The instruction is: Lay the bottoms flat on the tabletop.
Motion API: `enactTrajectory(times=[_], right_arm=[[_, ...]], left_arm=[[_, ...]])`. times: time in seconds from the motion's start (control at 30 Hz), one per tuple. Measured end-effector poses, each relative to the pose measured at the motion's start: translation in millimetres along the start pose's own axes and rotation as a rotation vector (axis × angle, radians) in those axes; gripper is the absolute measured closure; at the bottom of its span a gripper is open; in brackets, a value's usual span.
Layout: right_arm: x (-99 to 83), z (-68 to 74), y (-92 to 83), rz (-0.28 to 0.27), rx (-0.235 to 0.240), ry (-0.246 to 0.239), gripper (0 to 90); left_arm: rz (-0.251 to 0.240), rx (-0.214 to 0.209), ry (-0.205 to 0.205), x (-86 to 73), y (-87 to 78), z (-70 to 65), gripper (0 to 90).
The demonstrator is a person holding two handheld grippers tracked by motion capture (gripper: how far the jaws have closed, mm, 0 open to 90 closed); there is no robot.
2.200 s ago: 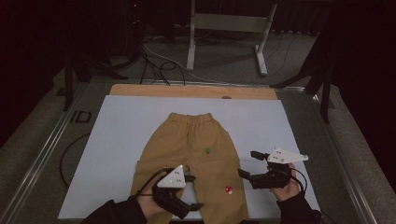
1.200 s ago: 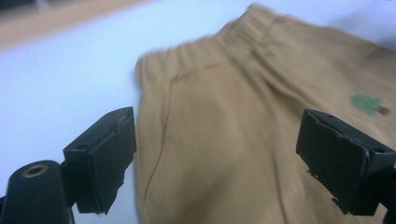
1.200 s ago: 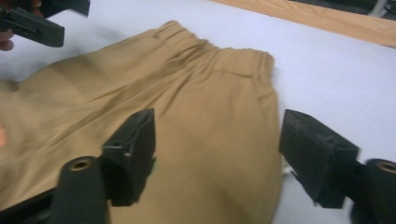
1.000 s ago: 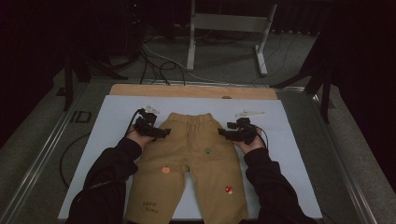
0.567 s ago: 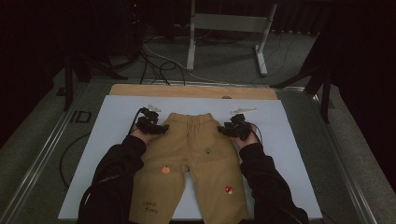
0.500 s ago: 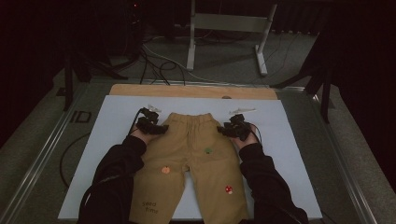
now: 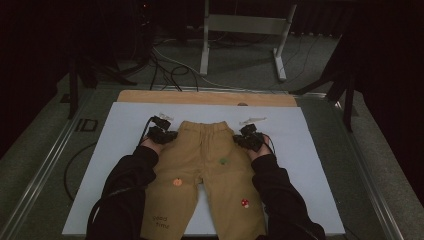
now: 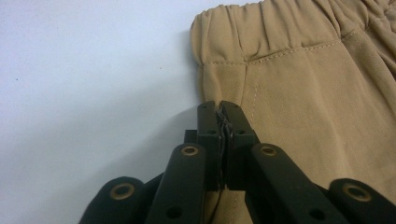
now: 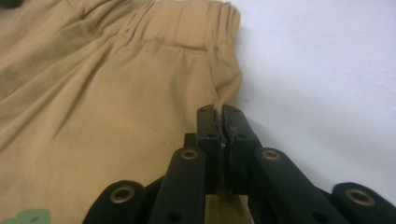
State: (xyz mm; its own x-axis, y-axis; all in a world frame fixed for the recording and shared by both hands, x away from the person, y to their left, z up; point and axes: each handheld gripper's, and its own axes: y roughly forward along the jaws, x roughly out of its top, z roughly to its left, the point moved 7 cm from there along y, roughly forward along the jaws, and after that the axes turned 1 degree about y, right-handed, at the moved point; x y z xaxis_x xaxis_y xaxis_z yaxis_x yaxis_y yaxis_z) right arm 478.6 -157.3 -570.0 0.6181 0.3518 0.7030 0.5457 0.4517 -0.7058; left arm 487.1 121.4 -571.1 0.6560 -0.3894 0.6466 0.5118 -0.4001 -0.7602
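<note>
While the tan trousers (image 7: 210, 170) lie flat on the white worktop (image 7: 310, 165), my left fingers (image 8: 219, 112) have just clenched on their side seam below the waistband, and my right fingers (image 9: 218, 114) likewise (opposite edge).

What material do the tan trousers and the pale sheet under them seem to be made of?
Trousers: likely woven cotton twill, matte; visible stitching, gathered elastic waistband and soft creases. Sheet: smooth pale blue-white surface, perhaps paper or plastic; flat and without folds, so the look leaves it open.
</note>
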Motion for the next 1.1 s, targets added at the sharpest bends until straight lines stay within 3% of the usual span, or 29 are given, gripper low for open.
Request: enactTrajectory(times=[0.3, 0.63, 0.8, 0.87, 0.97, 1.0, 1.03, 1.07, 1.1], right_arm=[[8.1, -3.3, -1.1, -0.012, -0.034, -0.015, 87.2], [31.9, -16.5, -2.9, -0.043, -0.059, 0.003, 87.2], [58.5, -23.6, -3.0, -0.073, -0.086, 0.011, 87.2], [67.2, -25.5, -1.7, -0.079, -0.097, 0.01, 87.1], [77.1, -29.3, -0.6, -0.092, -0.126, 0.013, 86.7], [78.7, -30.5, -0.4, -0.089, -0.131, 0.023, 86.2], [79.4, -30.9, -0.5, -0.093, -0.136, 0.025, 84.1], [79.4, -30.2, 0.0, -0.097, -0.14, 0.022, 75.0], [79.4, -30.2, 0.0, -0.097, -0.14, 0.022, 75.0]], left_arm=[[-0.028, 0.041, 0.017, 7.8, -3.9, 4.1, 89.4], [-0.098, 0.058, 0.035, 38.5, -13.5, 11.3, 89.3], [-0.124, 0.061, 0.003, 52.9, -16.4, 17.5, 89.2], [-0.138, 0.071, 0.009, 56.5, -17.0, 17.1, 89.1], [-0.198, 0.049, -0.009, 63.3, -17.9, 15.6, 87.6], [-0.2, 0.054, -0.003, 63.3, -16.4, 15.9, 82.2], [-0.2, 0.054, -0.003, 63.3, -16.4, 15.9, 72.3], [-0.2, 0.038, -0.009, 61.8, -13.1, 15.3, 59.6], [-0.2, 0.038, -0.009, 61.8, -13.1, 15.3, 48.4]])
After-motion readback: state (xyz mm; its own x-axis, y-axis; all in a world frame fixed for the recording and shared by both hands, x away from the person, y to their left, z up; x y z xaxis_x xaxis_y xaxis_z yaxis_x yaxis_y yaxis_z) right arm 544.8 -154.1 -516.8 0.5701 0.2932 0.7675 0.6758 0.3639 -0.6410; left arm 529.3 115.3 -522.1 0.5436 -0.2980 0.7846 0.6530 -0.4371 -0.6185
